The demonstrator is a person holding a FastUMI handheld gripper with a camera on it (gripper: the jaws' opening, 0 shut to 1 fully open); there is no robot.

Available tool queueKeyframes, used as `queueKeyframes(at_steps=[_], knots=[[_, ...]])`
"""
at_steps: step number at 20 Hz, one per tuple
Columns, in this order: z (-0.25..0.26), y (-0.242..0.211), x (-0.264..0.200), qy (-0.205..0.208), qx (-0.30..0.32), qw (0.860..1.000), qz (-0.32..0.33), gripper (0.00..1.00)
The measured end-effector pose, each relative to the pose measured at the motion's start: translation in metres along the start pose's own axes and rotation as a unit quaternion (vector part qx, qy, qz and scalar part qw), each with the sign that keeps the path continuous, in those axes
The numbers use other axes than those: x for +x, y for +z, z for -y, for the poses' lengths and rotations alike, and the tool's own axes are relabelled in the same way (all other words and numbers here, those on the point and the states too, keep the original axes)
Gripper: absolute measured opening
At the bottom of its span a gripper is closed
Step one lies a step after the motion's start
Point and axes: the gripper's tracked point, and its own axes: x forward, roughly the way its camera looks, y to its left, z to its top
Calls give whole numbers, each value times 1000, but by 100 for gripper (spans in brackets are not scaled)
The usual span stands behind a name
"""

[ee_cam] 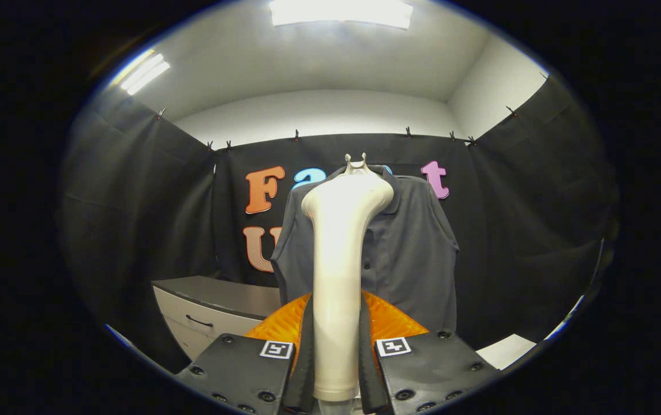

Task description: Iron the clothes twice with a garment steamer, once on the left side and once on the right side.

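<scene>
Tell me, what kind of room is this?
Probably a small test booth: black cloth walls, a dark polo shirt hanging up, a grey cabinet, and the gripper shut on a cream garment steamer.

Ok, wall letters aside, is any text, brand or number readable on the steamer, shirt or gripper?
Steamer, clamped between both fingers of the gripper: none.
Shirt, hanging beyond the steamer: none.
Cabinet beside the shirt: none.
Markers on the gripper: square coded patterns, no words or numbers.
</scene>
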Motion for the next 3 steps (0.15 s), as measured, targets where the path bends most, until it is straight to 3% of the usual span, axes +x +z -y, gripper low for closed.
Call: queueKeyframes(at_steps=[3], knots=[[-1,2,-3,-1,-1,1000,2,39]])
